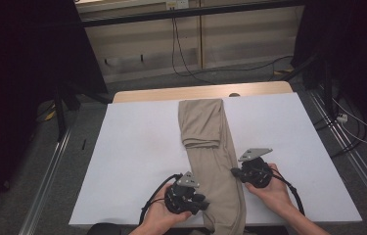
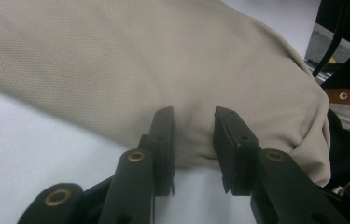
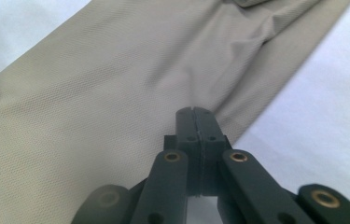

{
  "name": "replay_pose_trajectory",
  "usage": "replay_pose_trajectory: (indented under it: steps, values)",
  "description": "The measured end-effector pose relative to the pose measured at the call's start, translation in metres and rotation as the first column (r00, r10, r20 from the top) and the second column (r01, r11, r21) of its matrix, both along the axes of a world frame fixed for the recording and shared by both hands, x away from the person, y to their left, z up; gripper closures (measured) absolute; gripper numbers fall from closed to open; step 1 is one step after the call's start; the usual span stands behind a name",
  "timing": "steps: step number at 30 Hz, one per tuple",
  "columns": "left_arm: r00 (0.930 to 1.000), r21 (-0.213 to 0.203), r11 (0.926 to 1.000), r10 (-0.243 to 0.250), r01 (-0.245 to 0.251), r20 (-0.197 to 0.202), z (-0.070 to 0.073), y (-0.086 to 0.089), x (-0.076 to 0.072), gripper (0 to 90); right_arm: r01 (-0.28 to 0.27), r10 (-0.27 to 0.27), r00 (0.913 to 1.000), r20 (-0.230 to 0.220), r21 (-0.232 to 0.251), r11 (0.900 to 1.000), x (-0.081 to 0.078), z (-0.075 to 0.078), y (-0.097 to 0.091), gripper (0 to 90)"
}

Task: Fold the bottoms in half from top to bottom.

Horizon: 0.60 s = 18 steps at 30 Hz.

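A: How is the beige garment [image 1: 213, 156] seen?

B: It is laid as a long, narrow strip down the middle of the high view, from the upper centre to the bottom edge. Its upper part is folded back on itself, so a doubled panel with a rumpled lower hem is seen just above mid-frame. The cloth is a fine, dotted knit, plain in colour. At the bottom of the frame it is draped over the near edge of the white surface [image 1: 137, 147].

A: And the grippers?

B: The left gripper [image 1: 201, 201] is held at the lower centre, against the garment's left edge. In the left gripper view its jaws are spread apart, with a bulged fold of the cloth [image 2: 177, 70] lying just past and between the fingertips; no pinch on it is seen. The right gripper [image 1: 234, 171] is placed at the garment's right edge, right of centre. In the right gripper view its jaws are pressed together, above the cloth [image 3: 98, 93] near its hem; whether any fabric is caught cannot be told.

A: What room is left?

B: Wide bare stretches of the surface are seen left and right of the strip. A wooden band [image 1: 147, 94] is exposed along the far edge, and grey floor [image 1: 24, 171] with rails is seen beyond both sides.
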<state>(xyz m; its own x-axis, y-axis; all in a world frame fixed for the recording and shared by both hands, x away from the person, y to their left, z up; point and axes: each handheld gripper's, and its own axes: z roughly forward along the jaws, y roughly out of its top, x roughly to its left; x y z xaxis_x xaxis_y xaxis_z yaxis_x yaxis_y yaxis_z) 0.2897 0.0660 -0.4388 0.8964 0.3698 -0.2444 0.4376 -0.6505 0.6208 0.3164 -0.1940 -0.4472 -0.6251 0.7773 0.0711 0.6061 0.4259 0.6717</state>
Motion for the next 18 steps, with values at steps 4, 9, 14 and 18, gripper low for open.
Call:
replay_pose_trajectory:
  steps: [4, 9, 14, 18]
  values:
    - [1.0000, -0.006, 1.0000, -0.005, 0.005, -0.006, 0.000, 0.001, 0.000, 69.0, 0.020, -0.020, 0.9995, -0.024, 0.011, 0.9997, -0.004, 0.000, -0.009, 90.0]
    - [0.9994, -0.047, 0.9983, 0.034, -0.034, 0.007, 0.008, 0.006, 0.007, 49.0, 0.042, -0.040, 0.9988, -0.026, 0.061, 0.9972, -0.003, 0.005, -0.022, 76.6]
    - [0.9846, -0.074, 0.9845, 0.164, -0.159, 0.062, 0.019, 0.019, 0.037, 29.0, 0.003, -0.004, 1.0000, 0.007, 0.149, 0.9888, 0.015, 0.017, -0.022, 63.7]
    - [0.9773, -0.092, 0.9763, 0.202, -0.196, 0.063, 0.023, 0.025, 0.076, 25.3, -0.021, 0.015, 0.9987, 0.049, 0.138, 0.9901, 0.042, 0.022, -0.014, 56.9]
